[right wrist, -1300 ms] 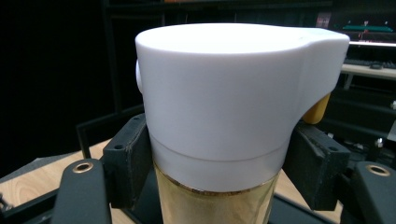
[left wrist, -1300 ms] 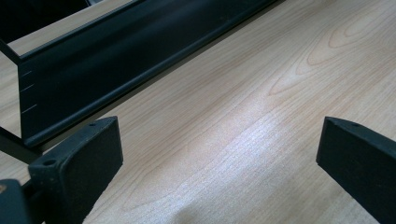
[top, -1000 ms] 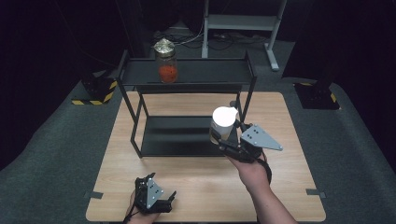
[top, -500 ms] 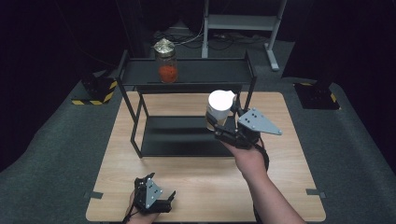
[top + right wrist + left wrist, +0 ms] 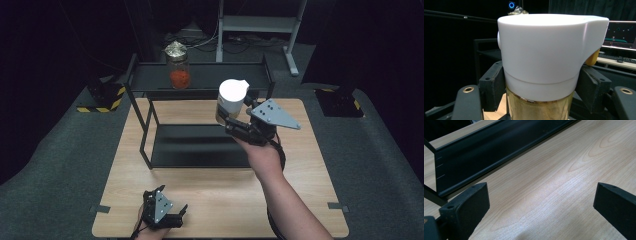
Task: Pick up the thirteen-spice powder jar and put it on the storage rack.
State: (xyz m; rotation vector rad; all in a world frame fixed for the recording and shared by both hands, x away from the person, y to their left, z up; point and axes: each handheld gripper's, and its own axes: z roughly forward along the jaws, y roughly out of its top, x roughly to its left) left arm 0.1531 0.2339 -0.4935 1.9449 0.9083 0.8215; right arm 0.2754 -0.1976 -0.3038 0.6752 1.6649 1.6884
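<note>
My right gripper (image 5: 231, 122) is shut on a clear jar with a white lid (image 5: 231, 100), holding it upright in the air over the black shelf rack (image 5: 200, 82). In the right gripper view both pads (image 5: 492, 86) press the jar (image 5: 546, 65) just under its white lid, above yellowish contents. A second jar with a crinkled foil top and orange contents (image 5: 178, 66) stands on the rack's top shelf at the left. My left gripper (image 5: 172, 216) rests open near the table's front edge, with bare wood between its fingers (image 5: 466, 207).
The wooden table (image 5: 220, 200) carries the two-tier black rack, whose lower shelf (image 5: 197, 145) lies flat on it. Dark floor surrounds the table, with a metal stand (image 5: 260, 25) behind and yellow-black striped bases (image 5: 100, 102) at the sides.
My right gripper has lifted the white-lidded jar up and farther back, toward the rack's top shelf. The left gripper has stayed where it was.
</note>
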